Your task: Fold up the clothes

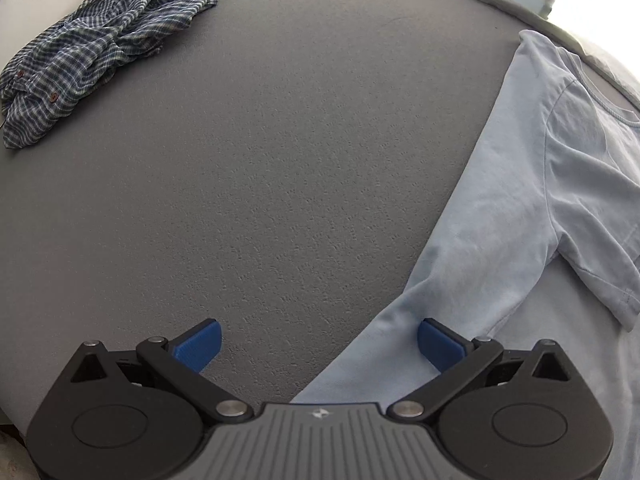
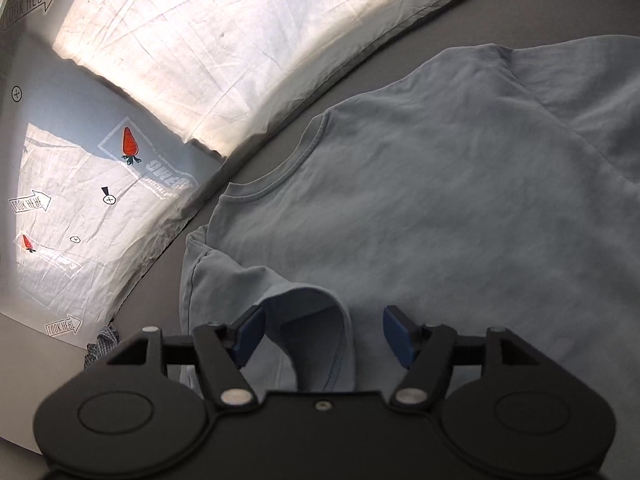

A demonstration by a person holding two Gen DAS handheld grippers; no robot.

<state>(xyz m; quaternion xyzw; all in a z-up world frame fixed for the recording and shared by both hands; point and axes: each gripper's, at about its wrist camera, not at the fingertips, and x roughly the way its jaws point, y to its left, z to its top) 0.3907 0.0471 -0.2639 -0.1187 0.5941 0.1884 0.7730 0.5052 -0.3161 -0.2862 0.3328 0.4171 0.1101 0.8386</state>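
Both of your grippers stand open over a pale blue T-shirt on the grey table.

The T-shirt (image 1: 520,216) lies mostly flat and lightly wrinkled on the table (image 1: 280,160), collar toward the far edge. One sleeve (image 2: 316,320) curls up in a loose loop. The shirt runs off the right edge of the left view, so its full outline stays hidden. Your left gripper (image 1: 319,344) straddles the shirt's edge, one pad over cloth, one over bare table. Your right gripper (image 2: 324,336) has the curled sleeve between its pads, gripping nothing. A crumpled checked shirt (image 1: 104,44) lies well apart.
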